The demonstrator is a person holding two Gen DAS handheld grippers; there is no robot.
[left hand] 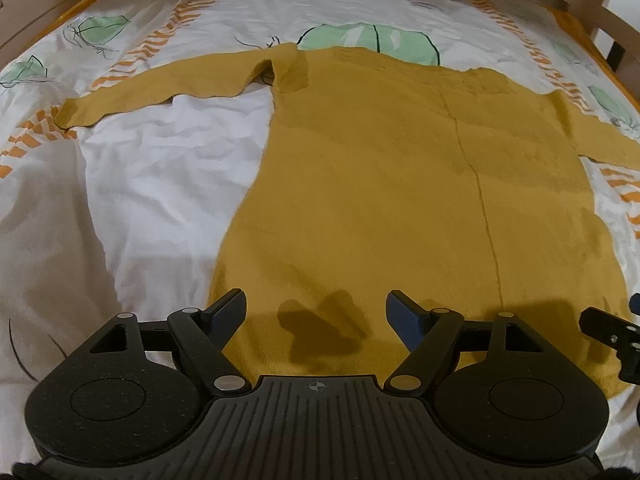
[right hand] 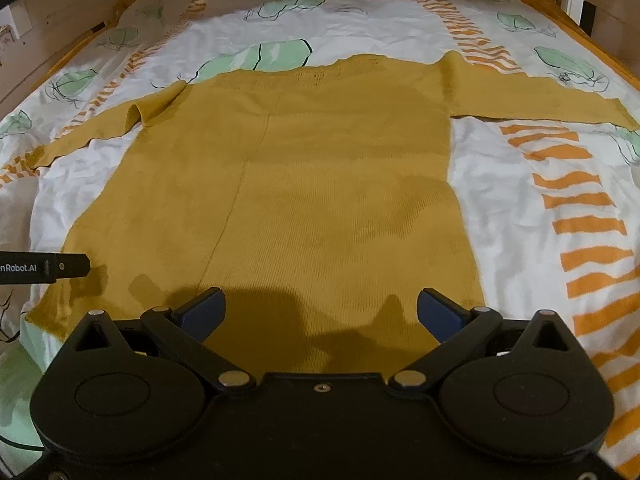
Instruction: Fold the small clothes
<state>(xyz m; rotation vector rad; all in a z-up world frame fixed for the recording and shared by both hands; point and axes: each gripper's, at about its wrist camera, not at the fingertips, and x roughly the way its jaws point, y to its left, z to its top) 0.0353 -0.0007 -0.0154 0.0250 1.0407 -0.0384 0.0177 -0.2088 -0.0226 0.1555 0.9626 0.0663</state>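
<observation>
While the mustard sweater (left hand: 400, 184) lies flat on the patterned sheet (left hand: 160, 160), left gripper (left hand: 316, 312) and right gripper (right hand: 320, 308) hover wide open, holding nothing.

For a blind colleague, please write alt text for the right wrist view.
A mustard-yellow sweater lies flat on a leaf-patterned bedsheet, both sleeves spread sideways. The right gripper hovers over the near hem, fingers open and holding nothing. The left gripper shows at the left edge.
</observation>
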